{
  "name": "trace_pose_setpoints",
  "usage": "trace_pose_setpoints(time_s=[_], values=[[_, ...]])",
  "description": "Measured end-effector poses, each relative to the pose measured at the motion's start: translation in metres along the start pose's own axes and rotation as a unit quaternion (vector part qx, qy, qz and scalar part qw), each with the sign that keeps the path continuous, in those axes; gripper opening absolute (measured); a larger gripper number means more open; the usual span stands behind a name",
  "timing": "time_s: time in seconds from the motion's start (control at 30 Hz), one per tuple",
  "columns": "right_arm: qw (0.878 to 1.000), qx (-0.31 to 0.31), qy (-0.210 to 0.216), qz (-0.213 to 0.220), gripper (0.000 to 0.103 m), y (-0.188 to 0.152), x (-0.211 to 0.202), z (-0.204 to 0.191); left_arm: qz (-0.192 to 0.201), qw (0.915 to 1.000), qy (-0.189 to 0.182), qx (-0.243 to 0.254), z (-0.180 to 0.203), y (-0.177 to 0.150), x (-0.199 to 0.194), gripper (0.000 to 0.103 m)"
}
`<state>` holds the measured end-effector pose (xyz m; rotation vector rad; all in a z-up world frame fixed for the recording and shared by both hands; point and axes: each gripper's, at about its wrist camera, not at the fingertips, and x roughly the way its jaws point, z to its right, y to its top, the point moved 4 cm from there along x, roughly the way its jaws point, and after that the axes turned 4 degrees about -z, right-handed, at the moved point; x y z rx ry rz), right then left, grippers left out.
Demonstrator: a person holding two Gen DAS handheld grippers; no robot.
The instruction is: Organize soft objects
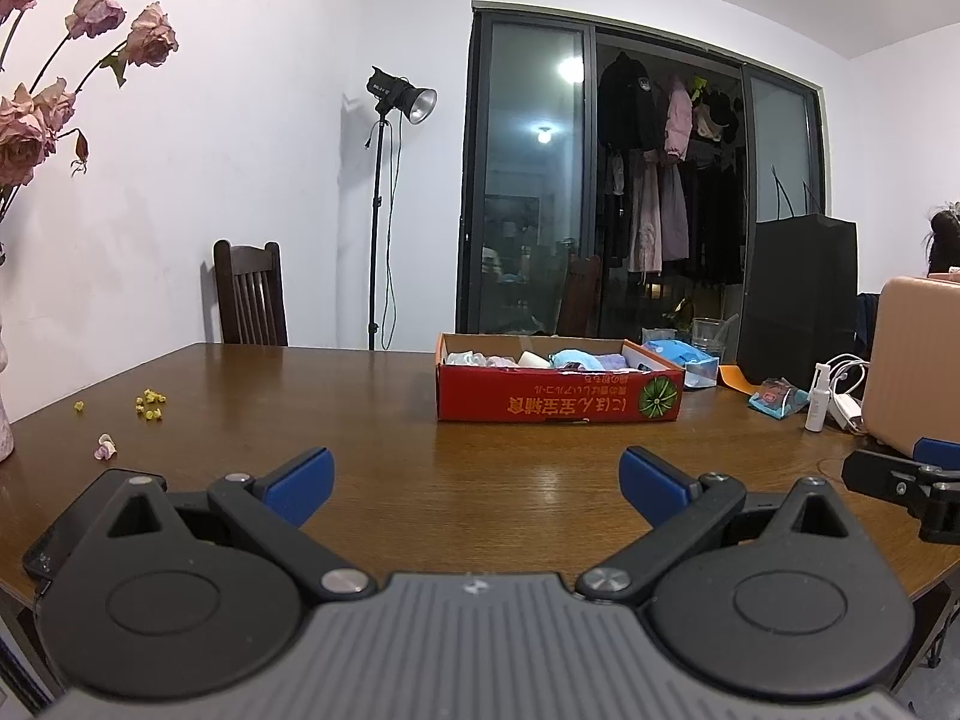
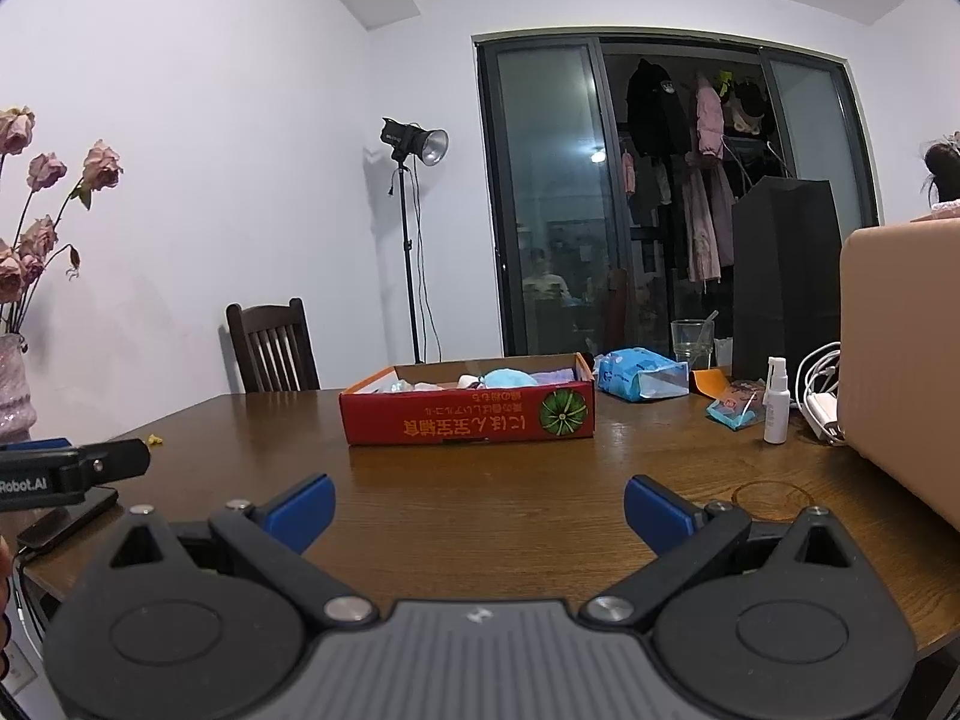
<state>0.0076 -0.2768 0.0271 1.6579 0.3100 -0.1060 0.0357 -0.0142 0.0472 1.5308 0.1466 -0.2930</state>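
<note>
Hovering low over the wooden table (image 1: 420, 396), both tools well short of any work. Left gripper (image 1: 477, 483) gaping wide, blue pads holding nothing; right gripper (image 2: 480, 510) gaping just the same, empty too. Sitting at about twelve o'clock ahead of both: one red cardboard box (image 1: 558, 402), shallow, with the soft objects (image 1: 576, 359) already lying inside — a light-blue piece, a pale purple folded cloth, some white and pinkish bits. Counting them exactly not possible from this low angle; perhaps four or five pieces showing above the rim.

Judging the step in hand: either starting out or pausing between picks, with nothing soft lying loose on the bare wood near the fingers. Next move likely calling for a reach forward toward twelve o'clock and a tilt downward to look into the box, or a swing toward one o'clock, where one blue plastic pack (image 2: 642, 375) is resting just beside the box.

Counting the rest: one drinking glass (image 2: 691, 341) behind the pack, one small white spray bottle (image 2: 775, 402) at two o'clock, one tan case (image 2: 906, 372) at three o'clock, one black bag (image 2: 786, 282) standing behind, one dark chair (image 2: 273, 345) at eleven o'clock, one studio lamp (image 2: 420, 144) on a stand, one vase of dried roses (image 2: 36, 228) at nine o'clock.
</note>
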Motion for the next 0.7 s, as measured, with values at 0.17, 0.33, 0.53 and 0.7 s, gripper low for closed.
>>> trace_pose_setpoints(time_s=[0.17,0.33,0.53,0.7], values=[[1.000,-0.002,0.003,0.007,0.103,0.0005,-0.0015,-0.0011,0.001,1.0000,0.000,0.002,0.0002,0.0014,-0.0001,0.103],[1.000,-0.002,0.004,0.004,0.103,-0.0003,-0.0008,-0.0007,0.004,1.0000,-0.001,0.004,0.0009,0.0011,-0.0011,0.103],[1.000,-0.003,0.005,0.004,0.103,-0.0004,-0.0009,-0.0011,0.011,0.9999,-0.002,0.006,0.0001,0.0012,-0.0025,0.103],[1.000,-0.004,0.005,0.004,0.103,-0.0012,-0.0001,-0.0014,0.018,0.9998,0.000,0.008,0.0001,0.0002,-0.0042,0.103]])
